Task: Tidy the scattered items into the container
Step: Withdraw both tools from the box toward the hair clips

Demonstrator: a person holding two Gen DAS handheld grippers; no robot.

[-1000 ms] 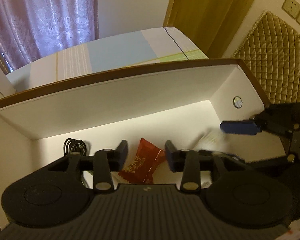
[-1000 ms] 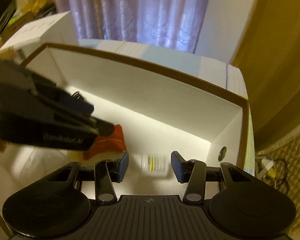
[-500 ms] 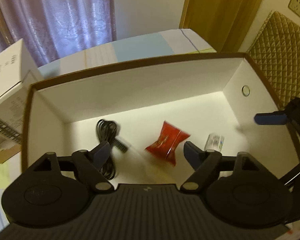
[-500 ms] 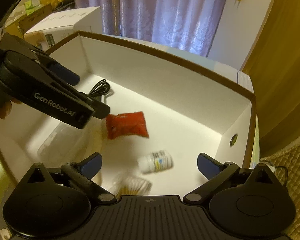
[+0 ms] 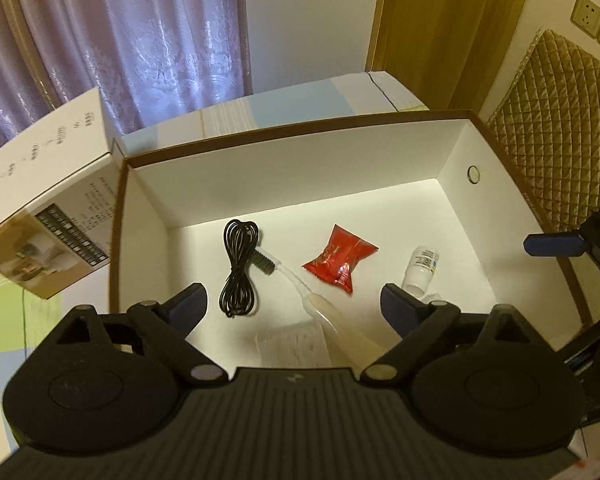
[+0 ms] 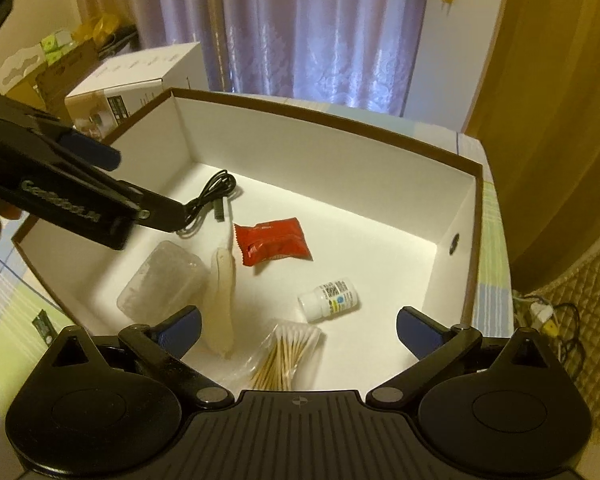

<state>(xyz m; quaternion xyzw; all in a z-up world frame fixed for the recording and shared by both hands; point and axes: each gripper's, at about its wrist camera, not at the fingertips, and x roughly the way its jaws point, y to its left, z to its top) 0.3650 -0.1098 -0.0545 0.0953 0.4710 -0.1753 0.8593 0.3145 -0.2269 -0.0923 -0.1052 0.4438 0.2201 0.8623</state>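
Lilac patterned curtains (image 5: 140,40) and a mustard drape (image 5: 440,28) back a surface covered by a pastel checked cloth (image 5: 280,108), on which sits a large white box (image 5: 300,160) with a brown rim. Both views look down into it.

On the box floor lie a coiled black cable (image 5: 239,268), a toothbrush (image 5: 300,284) with a dark bristle head, a red snack packet (image 5: 340,258), a small white bottle (image 5: 420,266) on its side, a clear plastic case (image 6: 160,280) and a bag of cotton swabs (image 6: 286,354).

The left gripper (image 5: 294,306) hovers above the box with its fingers spread wide and nothing between them; the cable, toothbrush handle and red packet lie below the gap, well apart from the blue pads. The right gripper (image 6: 298,328) is likewise spread wide and empty, with the bottle and swab bag below and between its fingers, not touching them.

A second ago both grippers were low inside the box with fingers much closer together; half a second ago they were already opening. Now they sit higher, and the whole floor of the box is visible.

A printed white carton (image 5: 48,208) stands just beside the box's left wall. A quilted gold cushion (image 5: 552,152) and wall sockets (image 5: 596,24) are at the right.
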